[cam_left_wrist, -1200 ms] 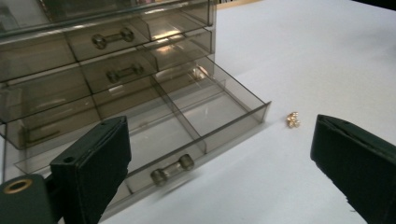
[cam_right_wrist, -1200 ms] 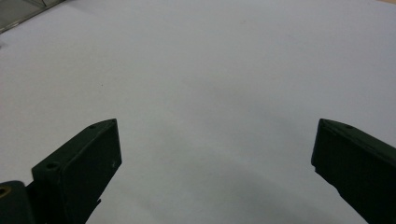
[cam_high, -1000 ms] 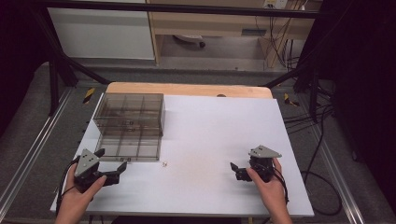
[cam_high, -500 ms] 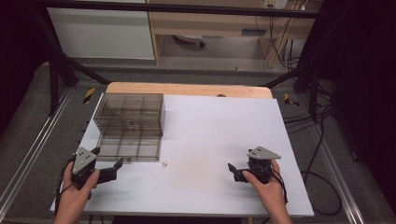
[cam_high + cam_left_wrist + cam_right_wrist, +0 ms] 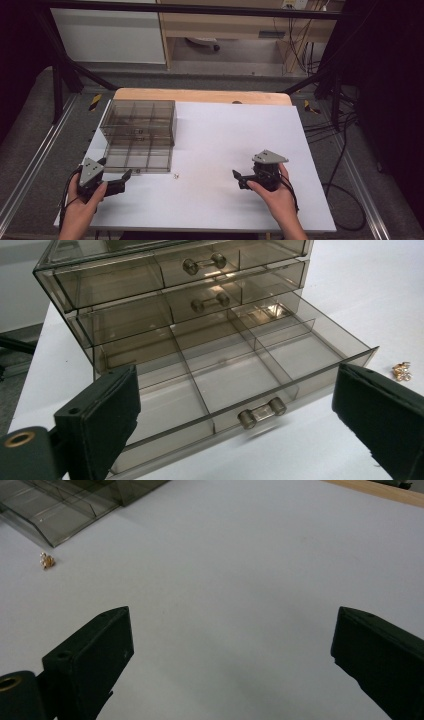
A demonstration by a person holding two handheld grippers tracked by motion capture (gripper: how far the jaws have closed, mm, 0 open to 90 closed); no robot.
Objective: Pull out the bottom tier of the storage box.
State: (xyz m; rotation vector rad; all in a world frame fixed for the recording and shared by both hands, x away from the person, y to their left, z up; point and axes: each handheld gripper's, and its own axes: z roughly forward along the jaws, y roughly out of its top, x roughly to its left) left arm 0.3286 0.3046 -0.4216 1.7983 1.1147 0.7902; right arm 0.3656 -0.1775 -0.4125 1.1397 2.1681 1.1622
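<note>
Small gold trinket (image 5: 401,371), detail too tiny to read, lies on white table (image 5: 225,150) beside smoky clear-plastic drawer box's (image 5: 140,132) pulled-out bottom drawer (image 5: 240,375). My left gripper (image 5: 117,182) and right gripper (image 5: 239,179) both gape, holding nothing.

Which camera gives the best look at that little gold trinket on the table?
The right gripper view: the gold trinket lies unobstructed on white. The left gripper view catches it at the frame's edge; the high view shows a speck.

White counter (image 5: 240,150) with a wooden strip (image 5: 200,95) along its far edge, grey floor (image 5: 30,150) around it, black cables (image 5: 345,150) at its right, pale cabinet (image 5: 110,35) beyond
</note>
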